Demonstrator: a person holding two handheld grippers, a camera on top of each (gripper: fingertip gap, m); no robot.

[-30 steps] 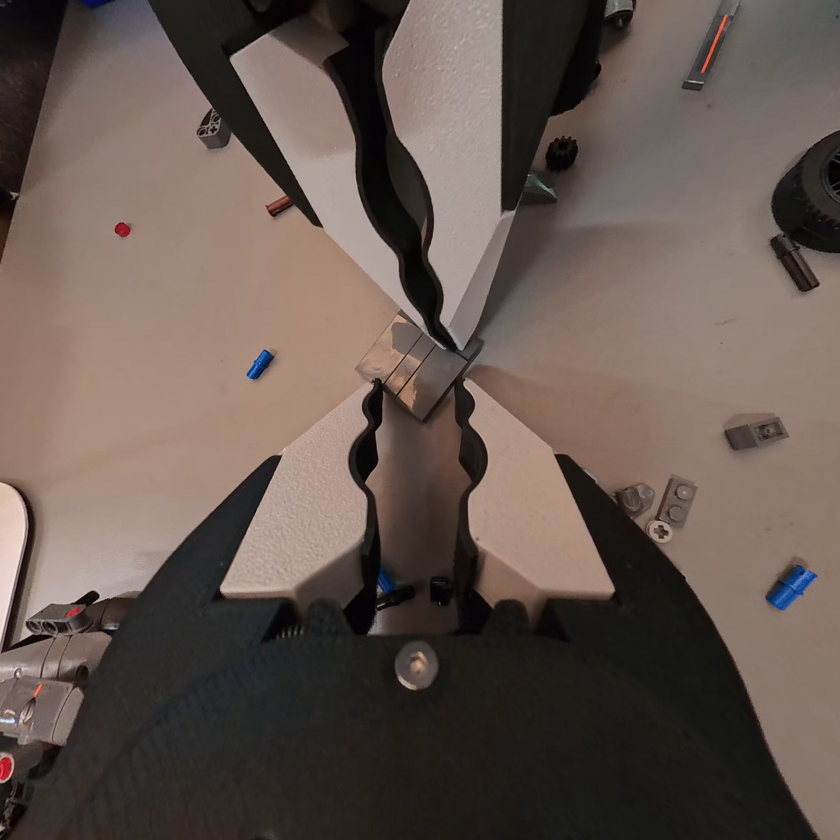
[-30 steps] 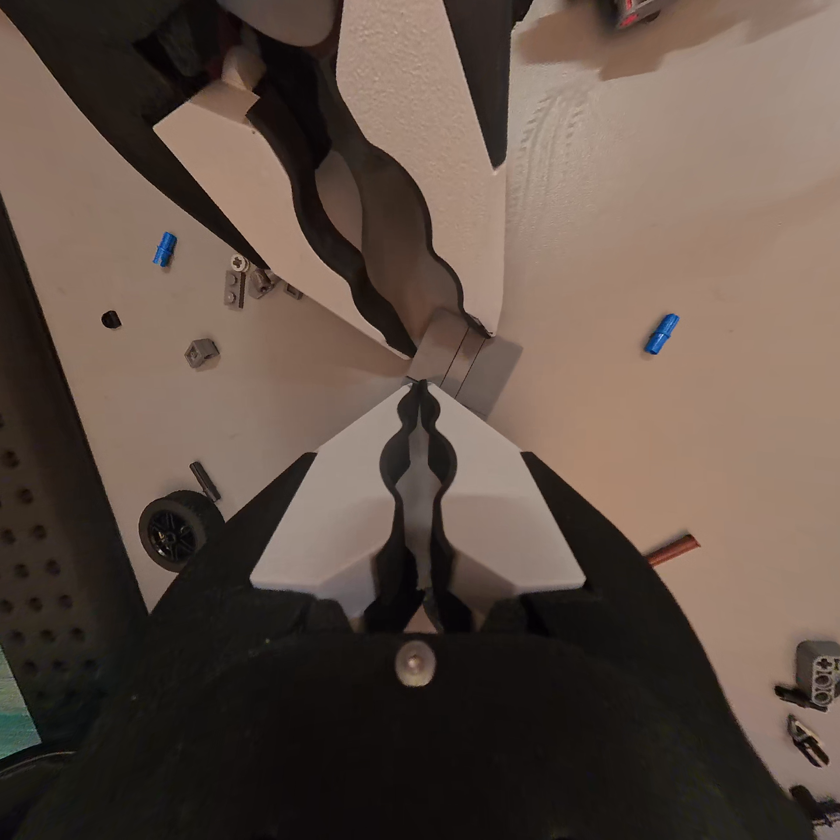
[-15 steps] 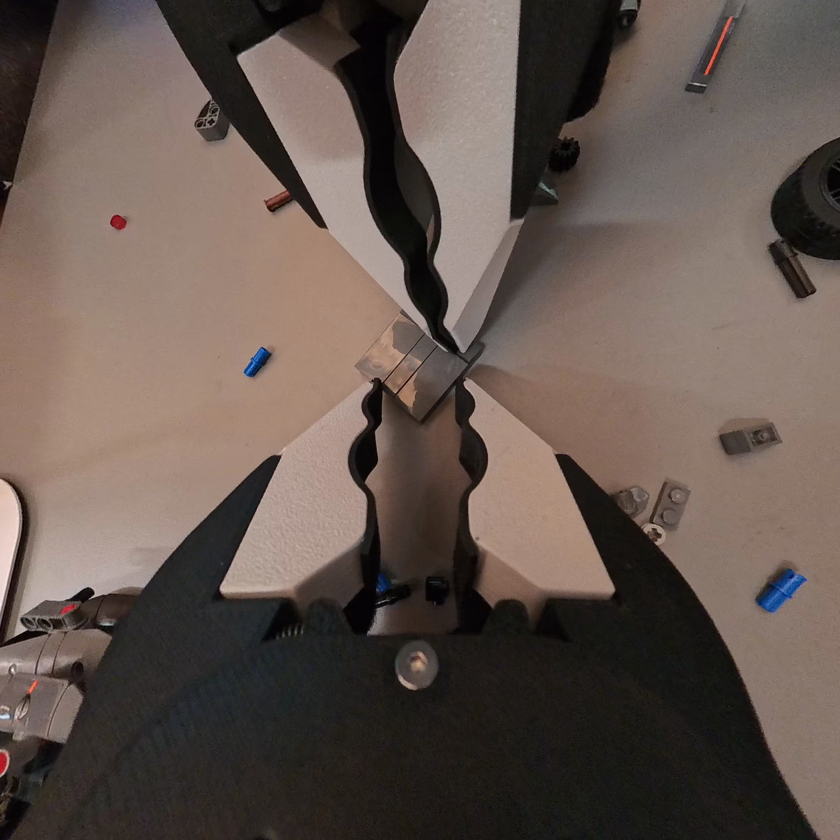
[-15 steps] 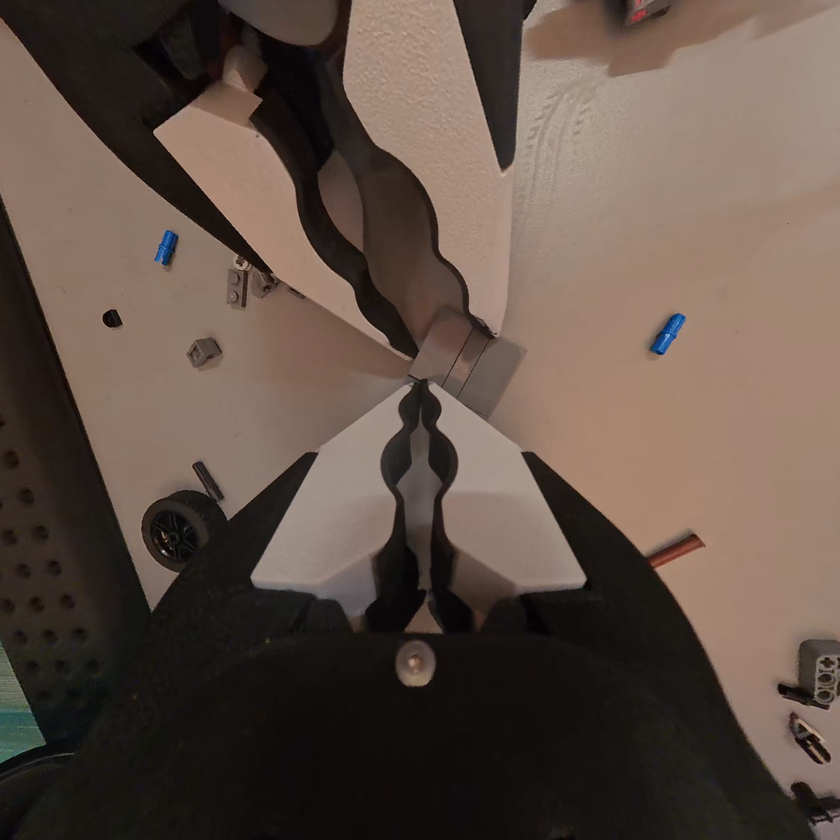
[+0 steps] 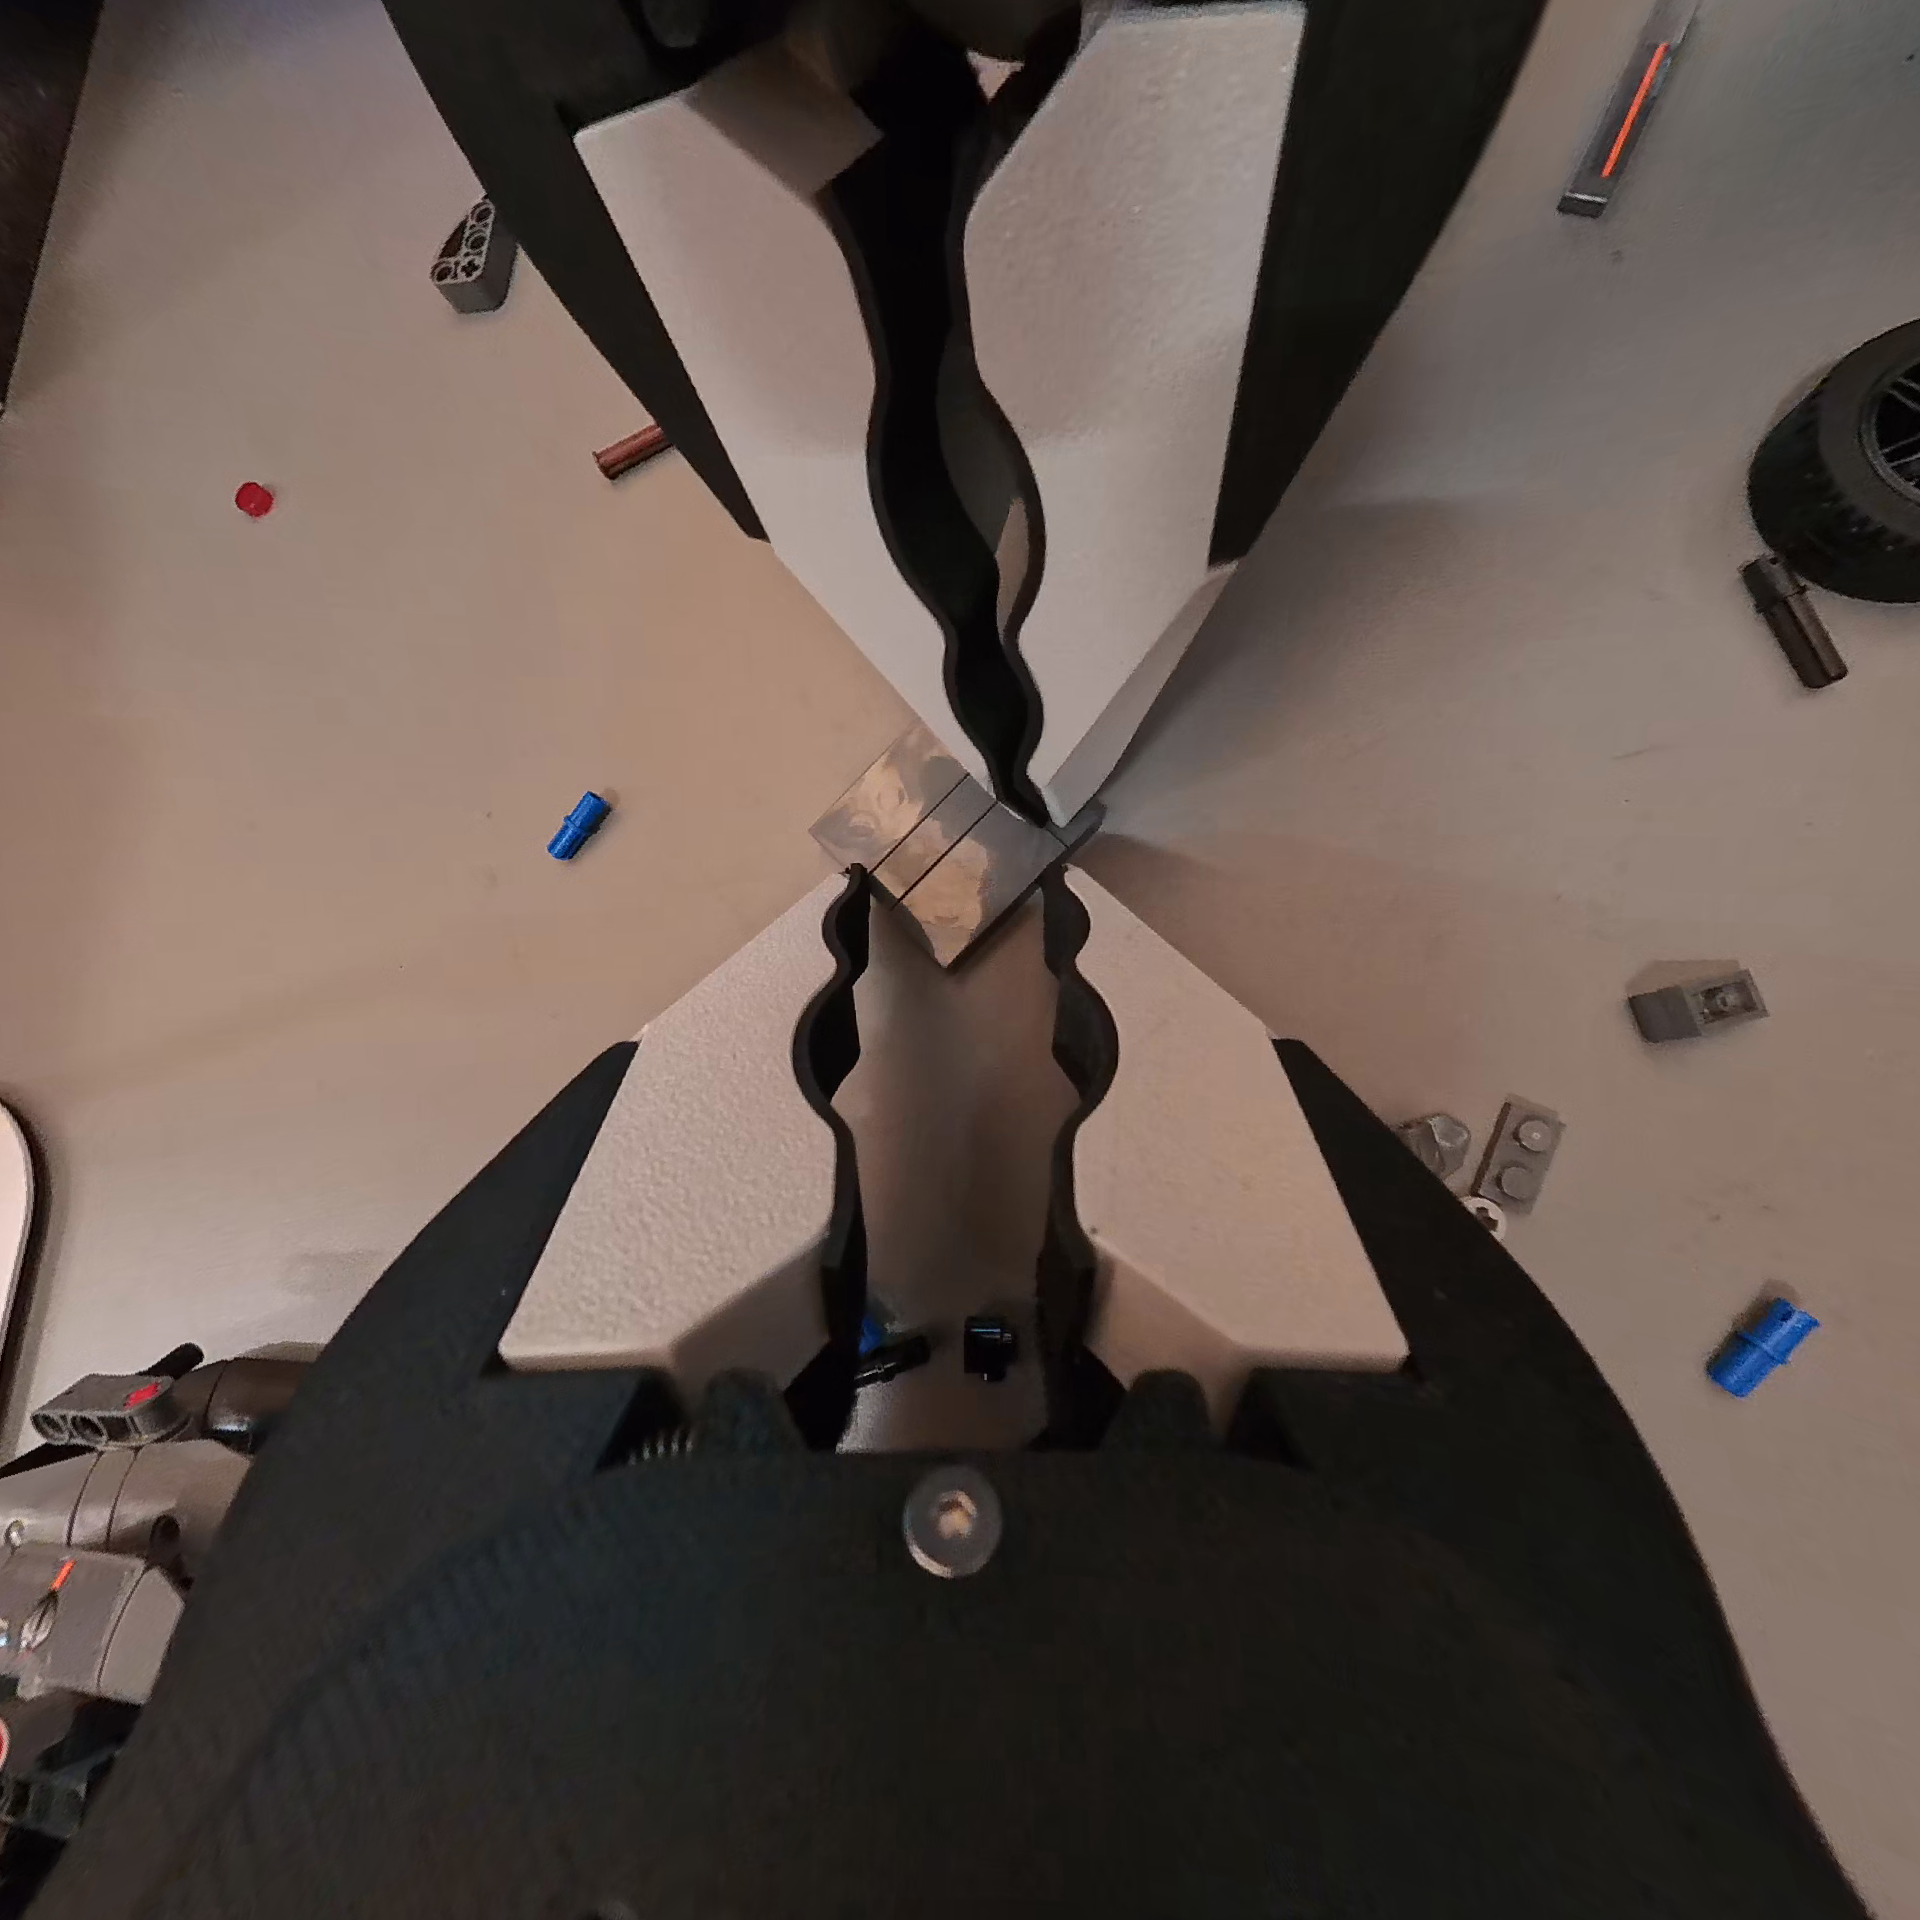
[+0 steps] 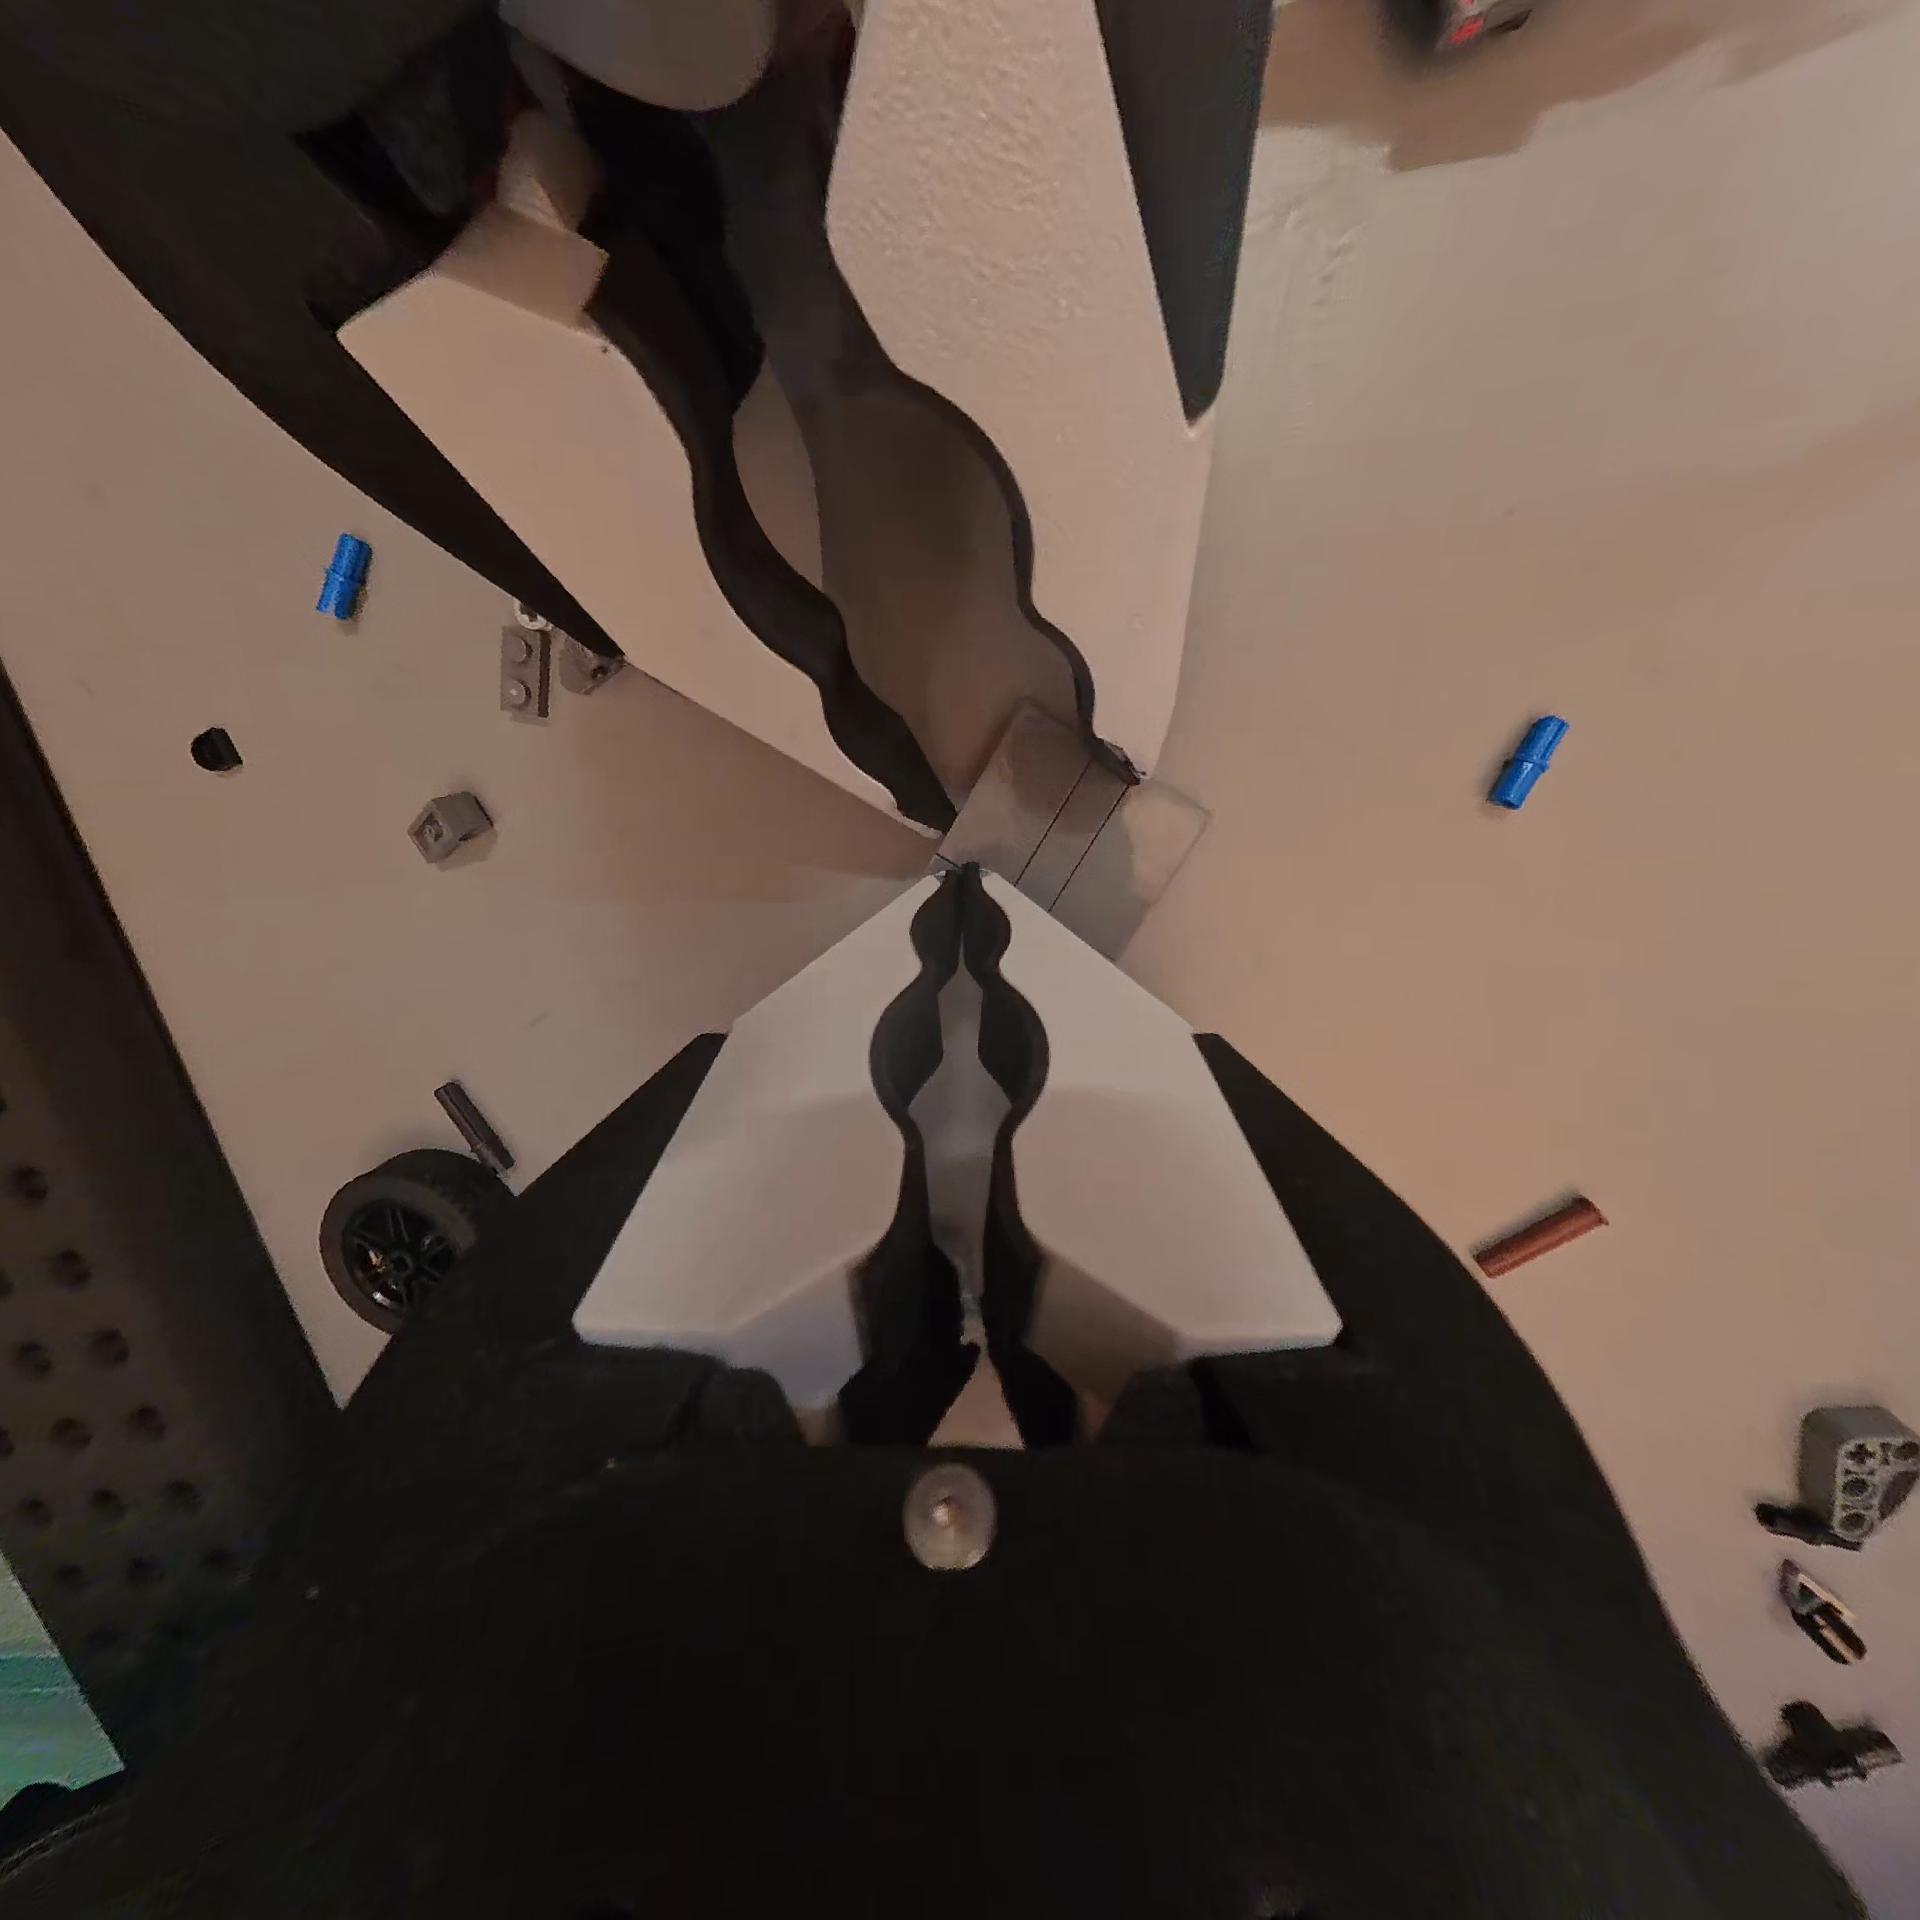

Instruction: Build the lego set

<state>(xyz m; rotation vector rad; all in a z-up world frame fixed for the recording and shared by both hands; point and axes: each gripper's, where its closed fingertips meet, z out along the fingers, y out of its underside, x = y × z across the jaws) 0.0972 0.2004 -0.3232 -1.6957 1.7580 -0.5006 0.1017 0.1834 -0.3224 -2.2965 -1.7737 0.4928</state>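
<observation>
On the pale table (image 5: 312, 987), a blue pin (image 5: 577, 825) lies left of centre. At centre, the grey tile assembly (image 5: 940, 868), glossy, smooth-topped, with two parallel seams across it, is held between both tools above the table. The left gripper (image 5: 951, 883) has its jaws spread around the near end, pinching its sides. The right gripper (image 6: 964, 871), jaws pressed nearly together, nips the assembly's corner. A black wheel (image 5: 1849, 478) lies far right.
</observation>
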